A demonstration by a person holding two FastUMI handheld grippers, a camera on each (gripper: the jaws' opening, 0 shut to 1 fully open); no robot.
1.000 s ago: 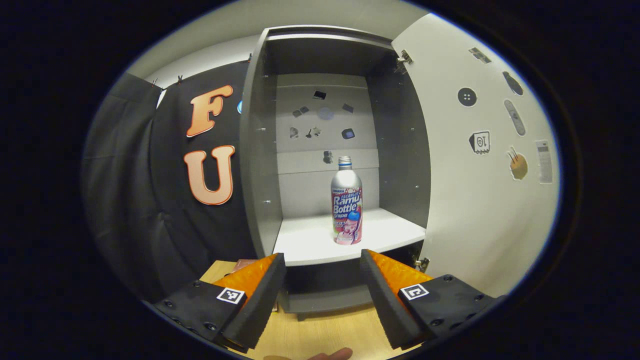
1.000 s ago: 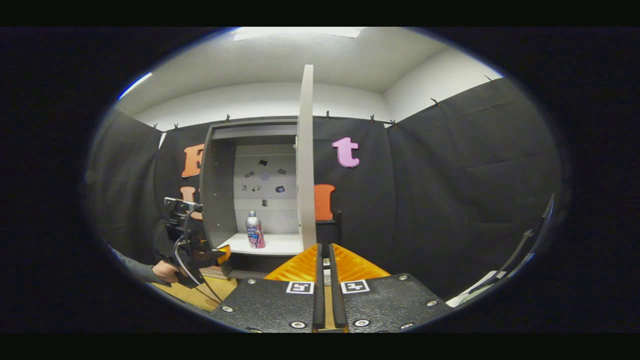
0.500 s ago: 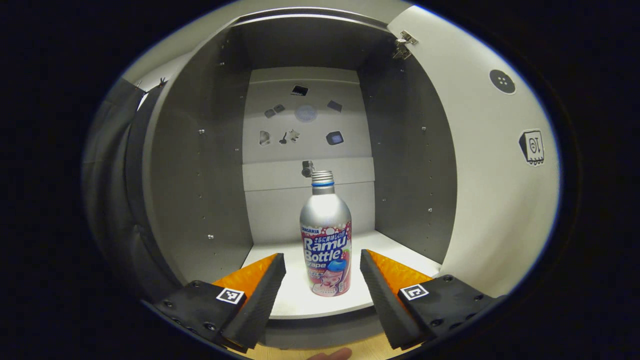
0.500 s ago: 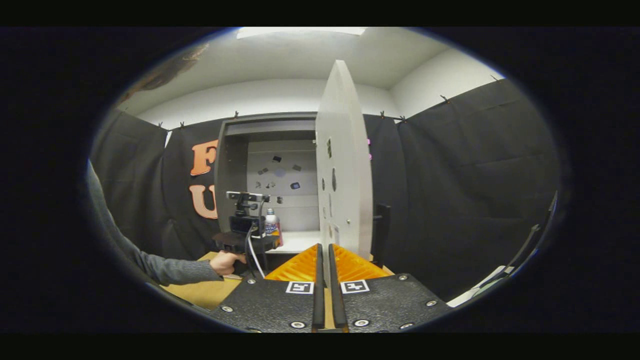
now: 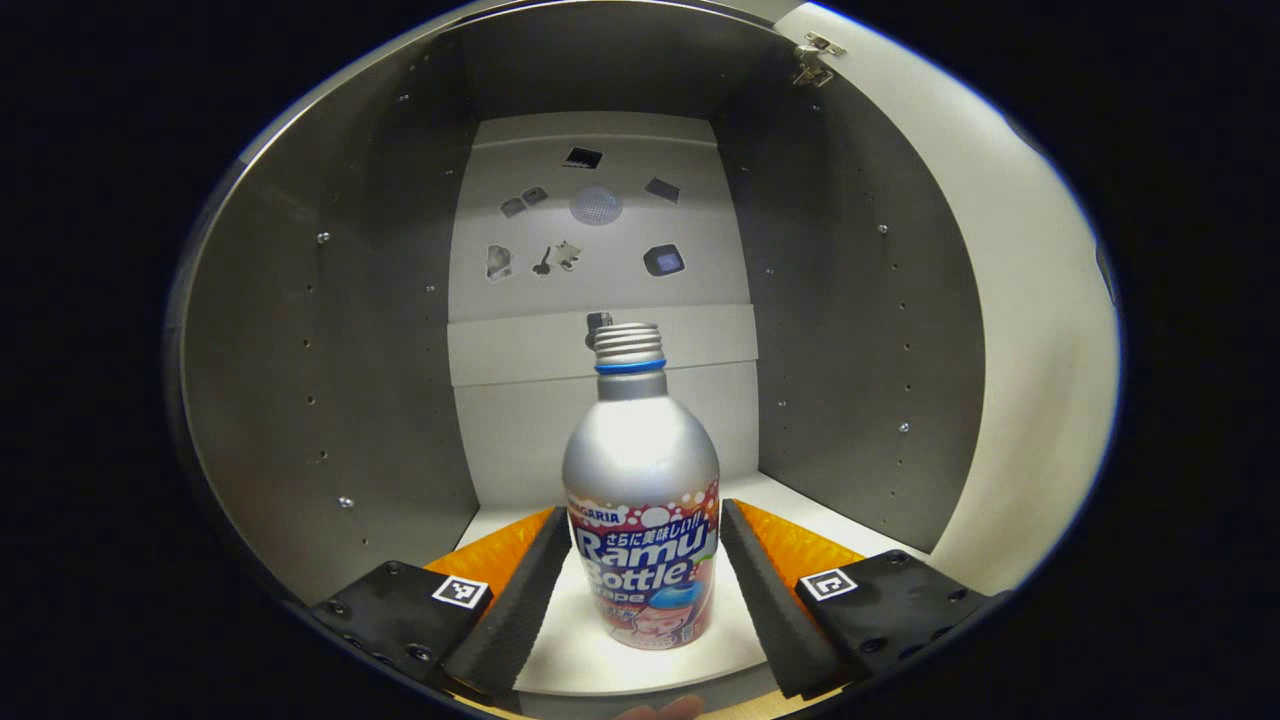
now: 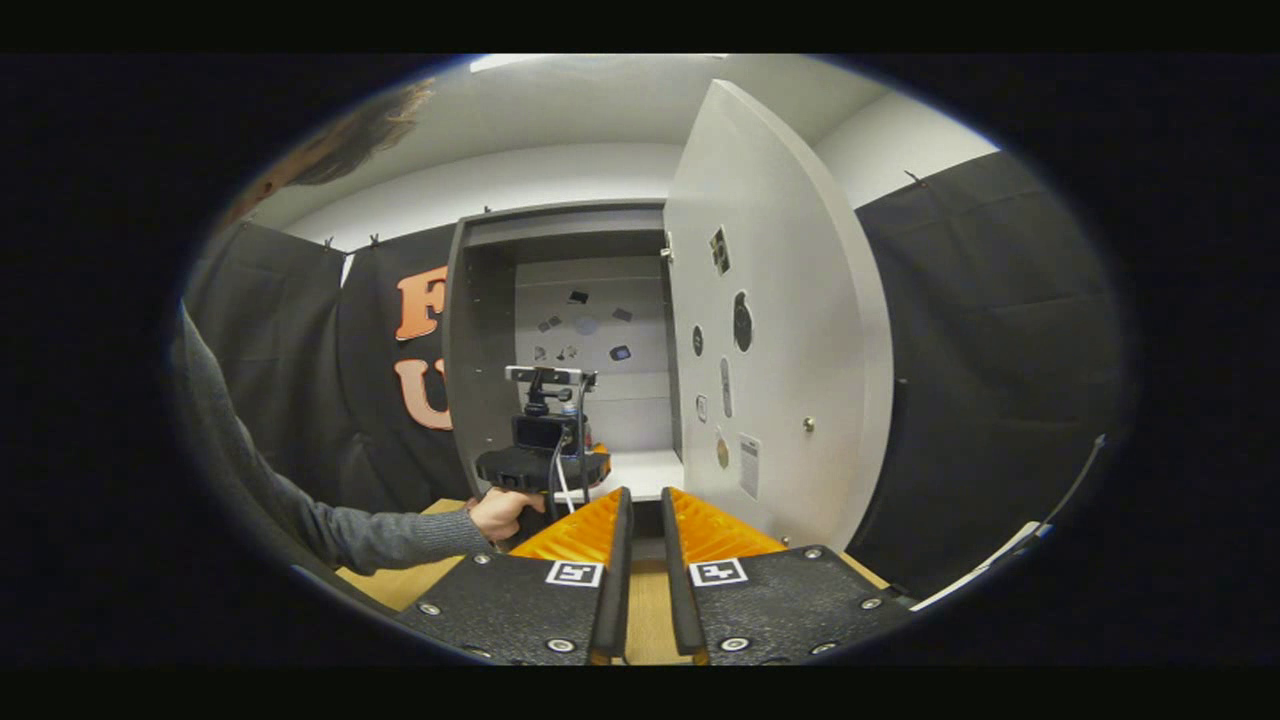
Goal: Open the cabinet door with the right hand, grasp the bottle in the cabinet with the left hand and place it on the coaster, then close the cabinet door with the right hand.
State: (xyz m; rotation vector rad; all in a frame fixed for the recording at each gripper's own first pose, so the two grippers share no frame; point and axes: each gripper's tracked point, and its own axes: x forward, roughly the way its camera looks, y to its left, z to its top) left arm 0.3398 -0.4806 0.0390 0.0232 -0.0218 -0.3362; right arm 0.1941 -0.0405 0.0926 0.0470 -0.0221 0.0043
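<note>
The bottle (image 5: 640, 500) looks like brushed metal with a soft shine, its threaded neck bare, and a glossy printed label wraps its lower half. The cabinet (image 5: 330, 400) walls are smooth matt grey board. At three o'clock, the door (image 5: 1030, 330) is matt white. The left gripper (image 5: 640, 585) has black foam-like pads (image 5: 520, 600) and ribbed orange plastic.

One bottle (image 5: 641, 500), one cabinet (image 5: 330, 330), two claws (image 5: 640, 575).

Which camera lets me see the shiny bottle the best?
The left gripper view: the bottle stands big and upright on the cabinet shelf, between the left gripper's open fingers. In the right gripper view, the left gripper stands in front of where it is.
</note>
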